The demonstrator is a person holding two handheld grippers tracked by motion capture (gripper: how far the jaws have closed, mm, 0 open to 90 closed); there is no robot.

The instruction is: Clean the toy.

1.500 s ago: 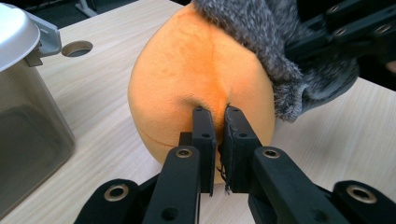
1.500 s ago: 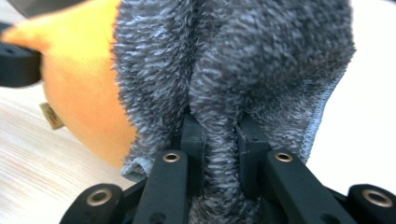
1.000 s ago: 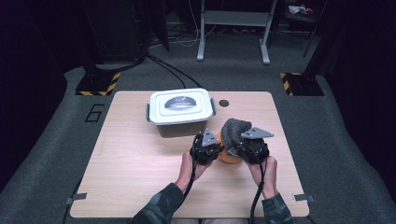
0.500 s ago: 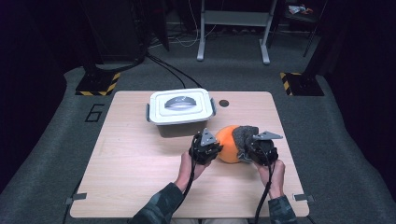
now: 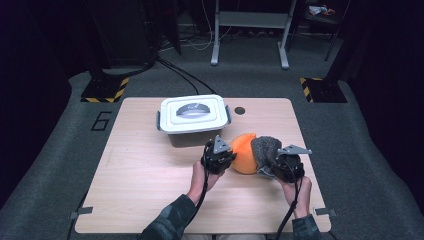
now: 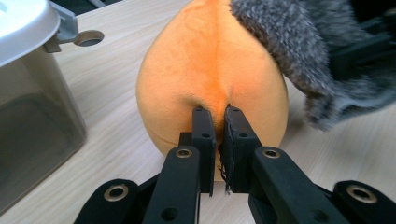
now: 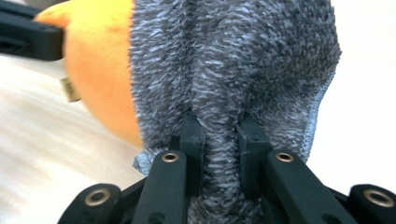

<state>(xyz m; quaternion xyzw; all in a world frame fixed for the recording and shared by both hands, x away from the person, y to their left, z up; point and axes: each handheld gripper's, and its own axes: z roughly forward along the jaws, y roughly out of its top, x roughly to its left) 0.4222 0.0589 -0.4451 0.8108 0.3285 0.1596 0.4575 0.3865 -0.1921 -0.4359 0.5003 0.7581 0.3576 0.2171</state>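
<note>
Hands come in over the near edge of the tabletop point(image 5: 150, 200), each holding a gripper. On the person's left, the left gripper point(image 6: 217, 140) has its jaws nearly together, pinching a small fold of the orange plush toy point(image 6: 210, 70); the fabric puckers into the narrow gap between them. In the high view this gripper point(image 5: 219, 159) touches the toy's left side. On the other side, the right gripper point(image 7: 219, 140) is clamped on a thick ridge of the grey fuzzy cloth point(image 7: 243, 60), which bunches between the jaws (they stand partly apart, with the cloth filling the gap). From above, that gripper point(image 5: 286, 165) sits toward the right edge, and the cloth point(image 5: 265, 150) drapes against the right flank of the toy point(image 5: 244, 152), which rests on the wood right of centre. Farther back, near the far edge, a lidded white container point(image 5: 192, 117) stands just beyond the toy, with a small round hole point(image 5: 240, 110) in the tabletop beside it.
</note>
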